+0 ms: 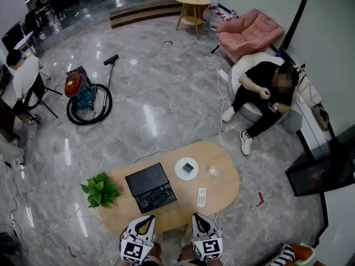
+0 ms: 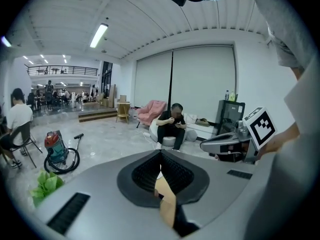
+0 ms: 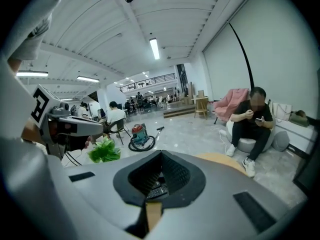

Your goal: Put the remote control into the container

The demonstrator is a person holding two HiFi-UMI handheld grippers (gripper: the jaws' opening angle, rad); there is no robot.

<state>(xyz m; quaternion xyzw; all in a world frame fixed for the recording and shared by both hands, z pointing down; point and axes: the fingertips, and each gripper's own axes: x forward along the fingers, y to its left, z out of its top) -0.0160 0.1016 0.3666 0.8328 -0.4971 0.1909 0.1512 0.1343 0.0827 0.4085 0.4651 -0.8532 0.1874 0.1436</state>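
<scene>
Slim white remote control (image 1: 201,197), flat on the pale wooden desk (image 1: 226,188), in the lower middle of the head view, long axis running up and down the frame. Probably light, rigid plastic, smooth enough to slip, unlikely to suffer from a short drop. Best taken across the narrow width near the middle, pads on the 2 long edges, to avoid tipping it or pressing buttons. Low profile against the wood, so likely calls for a shallow, careful approach.

Up and left of it, apart, the round white container (image 1: 178,168) with a small dark item inside. To the right of that, a small clear glass (image 1: 213,171). Left of the remote control, an open black laptop (image 1: 150,186), then a green plant (image 1: 101,190) at the desk's left end.

At the bottom edge of the frame, right hand-held gripper (image 1: 201,218) just below the remote control and short of it, jaws closed together on nothing. Left hand-held gripper (image 1: 145,219) beside it, below the laptop, likewise closed and empty. No contact with anything on the desk.
</scene>
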